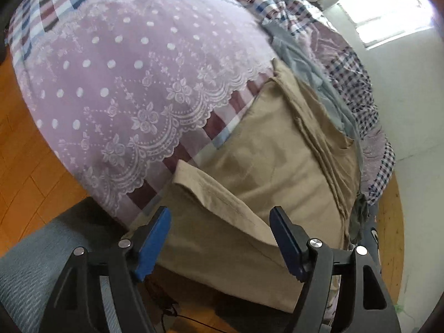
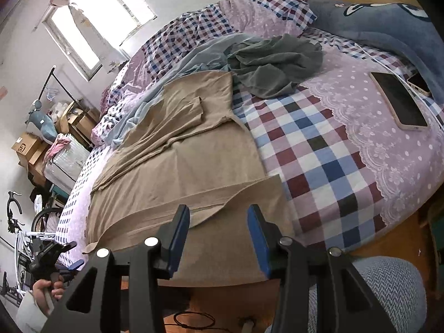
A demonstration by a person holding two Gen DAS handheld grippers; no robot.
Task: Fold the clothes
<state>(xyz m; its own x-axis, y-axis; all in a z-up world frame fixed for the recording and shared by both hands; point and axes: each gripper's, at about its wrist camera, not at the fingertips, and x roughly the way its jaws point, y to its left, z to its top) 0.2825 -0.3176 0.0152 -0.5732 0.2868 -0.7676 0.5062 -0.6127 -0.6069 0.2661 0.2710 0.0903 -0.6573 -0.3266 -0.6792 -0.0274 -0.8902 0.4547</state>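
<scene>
At the near edge of the bed both tools hover with nothing in them: the left gripper (image 1: 220,227) stands wide apart over the tan garment (image 1: 280,166), and the right gripper (image 2: 219,230) is spread to a middling gap above the same cloth (image 2: 177,166), its pads not pressing on anything. The garment lies along the near side of the bed, its lower part doubled back so that a folded band (image 2: 194,197) runs across the near end, one loose corner (image 1: 188,170) lifting a little. To my eye one fold is already laid and the hands have let go; the next move looks like a fresh pinch on the near edge or a side, with both tools closing on the cloth together so the layers do not slide apart, then carrying it over toward the far end. Further back, a long strip of the garment, perhaps a sleeve (image 2: 177,116), lies folded over its middle. Beyond it sit a pale blue garment (image 2: 177,66) and a crumpled grey one (image 2: 274,63), both still unfolded. The right wrist view alone shows a phone (image 2: 399,102) lying on the lilac lace spread (image 2: 388,149) to the far right, a blue cushion (image 2: 374,22) by the headboard, a bicycle (image 2: 25,222) and boxes (image 2: 27,147) along the left wall, and the person's left hand (image 2: 47,288) gripping the other tool's handle. The left wrist view gives the lace cover (image 1: 125,69) up close and the wooden floor (image 1: 19,149) beside the bed.
</scene>
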